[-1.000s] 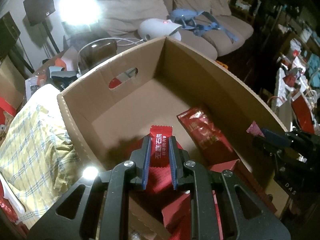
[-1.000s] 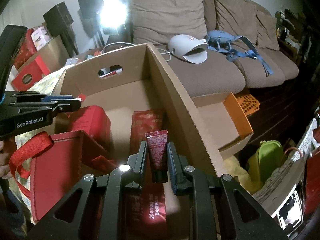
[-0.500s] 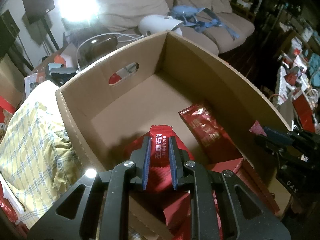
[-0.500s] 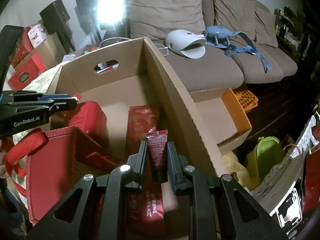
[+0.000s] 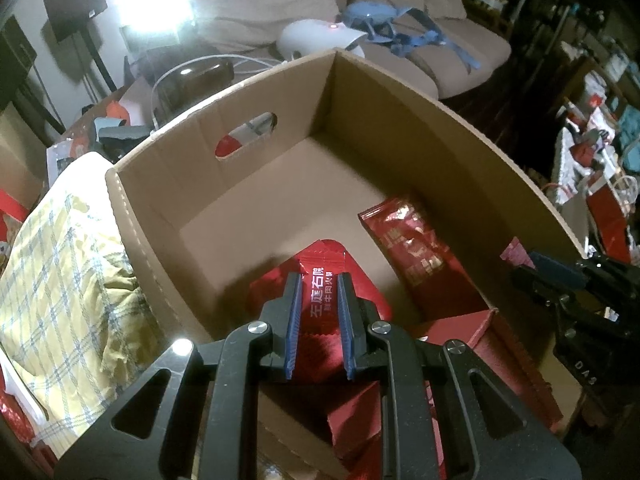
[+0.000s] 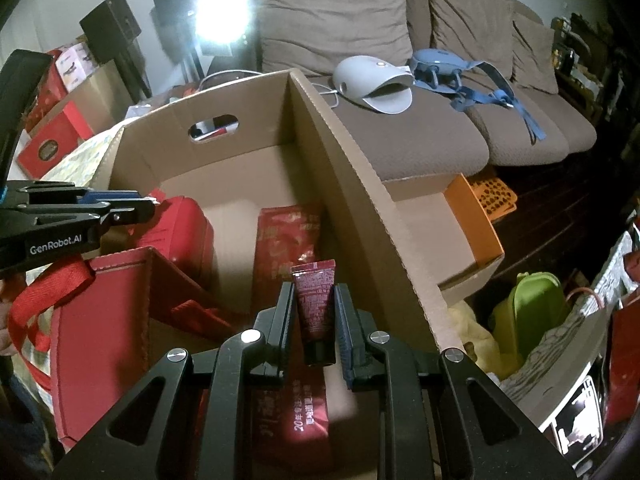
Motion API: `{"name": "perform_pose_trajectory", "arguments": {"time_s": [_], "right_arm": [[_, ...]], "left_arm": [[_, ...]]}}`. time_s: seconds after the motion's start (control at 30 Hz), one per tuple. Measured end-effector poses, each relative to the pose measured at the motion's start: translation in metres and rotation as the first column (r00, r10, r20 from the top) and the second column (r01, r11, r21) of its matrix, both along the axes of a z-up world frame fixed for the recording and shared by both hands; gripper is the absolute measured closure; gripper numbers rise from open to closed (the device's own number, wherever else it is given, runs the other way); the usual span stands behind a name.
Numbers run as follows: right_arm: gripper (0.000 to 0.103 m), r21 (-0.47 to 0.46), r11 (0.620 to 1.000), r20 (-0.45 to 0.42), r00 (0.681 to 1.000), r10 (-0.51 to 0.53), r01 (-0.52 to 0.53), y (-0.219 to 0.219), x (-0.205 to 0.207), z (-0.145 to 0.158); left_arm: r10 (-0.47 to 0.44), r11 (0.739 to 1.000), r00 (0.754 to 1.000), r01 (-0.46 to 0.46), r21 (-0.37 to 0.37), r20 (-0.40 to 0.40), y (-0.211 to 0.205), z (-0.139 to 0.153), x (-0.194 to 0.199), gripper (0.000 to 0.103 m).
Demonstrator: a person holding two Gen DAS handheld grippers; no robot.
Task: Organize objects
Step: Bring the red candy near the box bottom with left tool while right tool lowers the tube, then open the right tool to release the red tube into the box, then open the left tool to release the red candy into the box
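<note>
Cardboard box: 1 red pouch lies inside at 3 o'clock. My left tongs clamp a red sachet, right tongs a maroon tube; both unplaced.

Room was pretty dim. A beige sofa sat along the wall, one harsh lamp glaring beside black speakers.

My right hand-held gripper is clamped on a small dark-red tube, held over the cardboard box. Below it I see a flat red packet on the box floor. The left hand-held gripper reaches in from the left above a red bag. Beyond the box stands a beige sofa.
</note>
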State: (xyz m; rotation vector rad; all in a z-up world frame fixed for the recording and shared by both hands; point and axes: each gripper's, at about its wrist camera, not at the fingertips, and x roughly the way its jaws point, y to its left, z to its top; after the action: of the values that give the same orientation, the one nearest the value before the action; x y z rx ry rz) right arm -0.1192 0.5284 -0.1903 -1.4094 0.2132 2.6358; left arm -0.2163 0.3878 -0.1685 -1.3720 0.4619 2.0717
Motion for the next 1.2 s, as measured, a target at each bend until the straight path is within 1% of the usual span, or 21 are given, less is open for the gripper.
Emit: {"name": "perform_pose_trajectory", "arguments": {"time_s": [0.47,0.97,1.07,1.13,1.17,1.2], "right_arm": [[0.085,-0.002,1.000,0.006,1.000,0.000,0.000,0.000,0.000,-0.002],[0.085,-0.010,1.000,-0.009,1.000,-0.003,0.003,0.001,0.000,0.000],[0.085,-0.010,1.000,-0.012,1.000,-0.015,0.015,0.003,0.000,0.001],[0.085,-0.015,0.999,-0.018,0.999,-0.029,0.029,0.006,0.001,0.002],[0.085,-0.018,0.999,-0.021,0.999,-0.033,0.033,0.007,0.001,0.003],[0.085,-0.022,0.999,-0.028,0.999,-0.039,0.038,0.008,0.002,0.004]], "left_arm": [[0.000,1.000,1.000,0.000,-0.017,0.014,0.000,-0.004,0.000,0.087],[0.017,1.000,1.000,-0.017,-0.005,0.015,-0.001,-0.002,-0.002,0.086],[0.021,1.000,1.000,-0.021,0.010,0.023,-0.002,0.001,-0.004,0.075],[0.027,0.999,0.999,-0.027,0.020,0.023,-0.003,0.003,-0.004,0.062],[0.032,0.999,0.999,-0.032,0.024,0.018,-0.003,0.005,-0.004,0.059],[0.036,0.999,0.999,-0.036,0.029,0.013,-0.004,0.006,-0.005,0.053]]}}
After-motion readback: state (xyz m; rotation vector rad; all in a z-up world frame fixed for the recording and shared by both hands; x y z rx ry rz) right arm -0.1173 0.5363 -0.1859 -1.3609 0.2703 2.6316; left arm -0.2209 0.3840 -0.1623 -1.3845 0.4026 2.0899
